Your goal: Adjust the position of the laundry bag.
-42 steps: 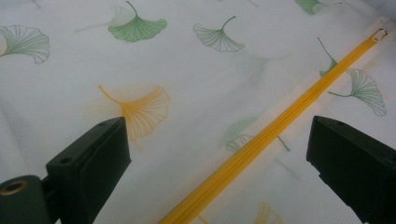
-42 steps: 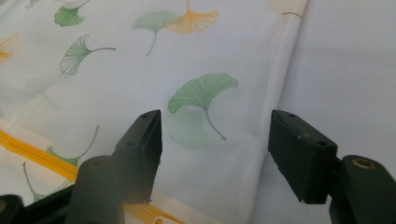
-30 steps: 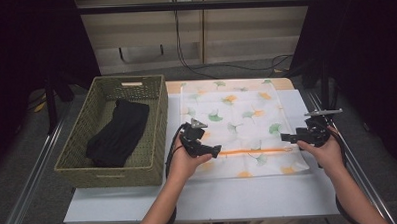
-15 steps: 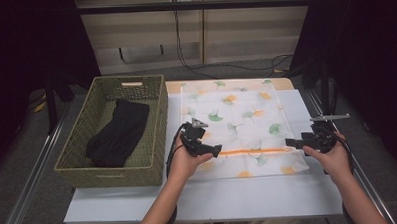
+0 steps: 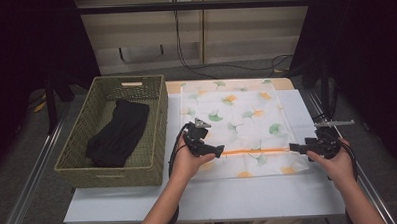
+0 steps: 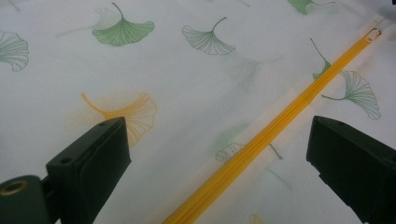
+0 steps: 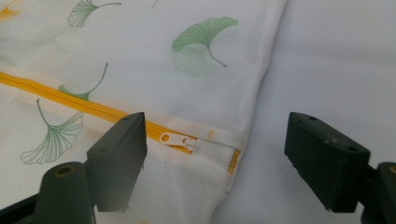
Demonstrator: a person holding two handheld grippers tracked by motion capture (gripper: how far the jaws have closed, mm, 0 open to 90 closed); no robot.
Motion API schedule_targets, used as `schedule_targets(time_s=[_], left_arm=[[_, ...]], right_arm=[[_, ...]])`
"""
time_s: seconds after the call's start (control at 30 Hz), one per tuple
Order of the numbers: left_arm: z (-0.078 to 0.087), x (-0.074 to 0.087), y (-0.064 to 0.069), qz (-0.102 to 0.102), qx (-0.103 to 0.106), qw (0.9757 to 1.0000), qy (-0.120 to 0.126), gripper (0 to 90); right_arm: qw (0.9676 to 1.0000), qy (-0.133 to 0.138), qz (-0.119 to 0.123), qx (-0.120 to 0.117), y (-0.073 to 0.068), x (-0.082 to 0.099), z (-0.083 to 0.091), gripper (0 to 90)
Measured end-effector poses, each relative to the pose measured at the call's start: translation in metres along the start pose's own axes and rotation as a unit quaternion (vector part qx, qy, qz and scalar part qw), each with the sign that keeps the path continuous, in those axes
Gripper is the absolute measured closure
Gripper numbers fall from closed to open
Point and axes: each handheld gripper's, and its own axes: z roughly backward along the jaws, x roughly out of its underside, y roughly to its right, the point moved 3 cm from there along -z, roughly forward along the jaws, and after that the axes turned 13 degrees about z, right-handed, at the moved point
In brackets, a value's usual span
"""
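One white table (image 5: 239, 195) holds everything. On it lies one flat, soft mesh bag (image 5: 237, 120), white with green and orange fan-shaped leaves printed on it. It reaches from one gripper to the other and away past both. To the outer side of the left gripper (image 5: 219, 151) sits one woven green basket (image 5: 157, 123) with bumpy walls, and one dark folded cloth (image 5: 118, 135) lies inside it.

One thin orange zipper (image 5: 255, 151) runs in a straight line between the two grippers. The left gripper hangs low over the near left part of the bag. Its jaws are wide apart and hold nothing. The left gripper view shows the fine net of the cloth and the zipper (image 6: 261, 140) passing between the jaws.

The right gripper (image 5: 294, 147) is at the bag's right edge, jaws also wide and empty. The right gripper view shows one small white zipper pull (image 7: 175, 138) at the zipper's end, just ahead of its jaws, near the stitched hem.
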Motion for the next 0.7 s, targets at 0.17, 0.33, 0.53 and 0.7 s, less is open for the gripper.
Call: schedule_targets(time_s=[0.17,0.33,0.53,0.7], left_arm=[[-0.0003,-0.0003,0.0016,-0.004,0.003,1.0,0.0,5.9],[-0.0021,0.001,0.0016,0.0,-0.004,1.0,-0.002,5.9],[-0.0021,0.0008,0.0014,-0.002,-0.004,1.0,-0.002,5.9],[-0.0024,0.0015,0.0023,-0.002,-0.002,1.0,-0.004,5.9]], right_arm=[[1.0,0.005,-0.003,-0.002,0.0017,0.0007,0.0014,23.3],[1.0,0.002,-0.002,-0.002,0.0029,0.0021,0.0014,30.4],[0.9999,0.005,-0.006,-0.007,0.0036,0.0023,0.0021,41.9],[0.9999,0.003,-0.006,-0.007,0.0038,0.003,0.0032,48.1]])
